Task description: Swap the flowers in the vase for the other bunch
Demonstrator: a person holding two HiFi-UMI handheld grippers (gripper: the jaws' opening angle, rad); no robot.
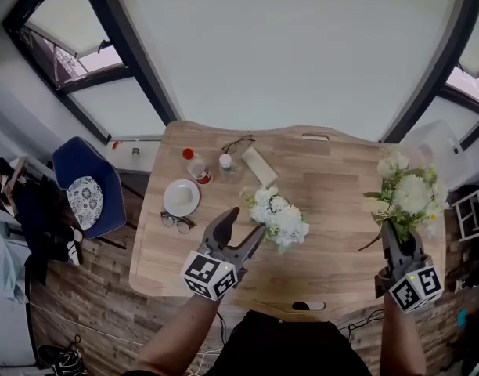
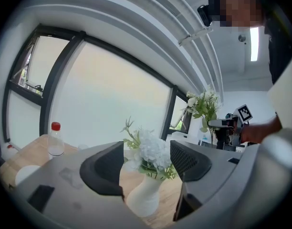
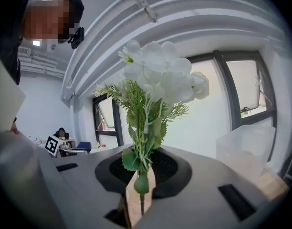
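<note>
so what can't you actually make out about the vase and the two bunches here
Vase: foot cut off in the left gripper view by the left gripper's body; head view: its flowers cover it.
Held bunch: stem ends hidden between the right gripper's shut jaws, right gripper view.
Red-capped bottle: label too small, head view.

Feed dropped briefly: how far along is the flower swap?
Done: the right gripper is shut on the stems of the new bunch, held upright. In hand: the open left gripper is lined up on the flowers in the white vase, not gripping them. Left: pull those out, set the new bunch in.
</note>
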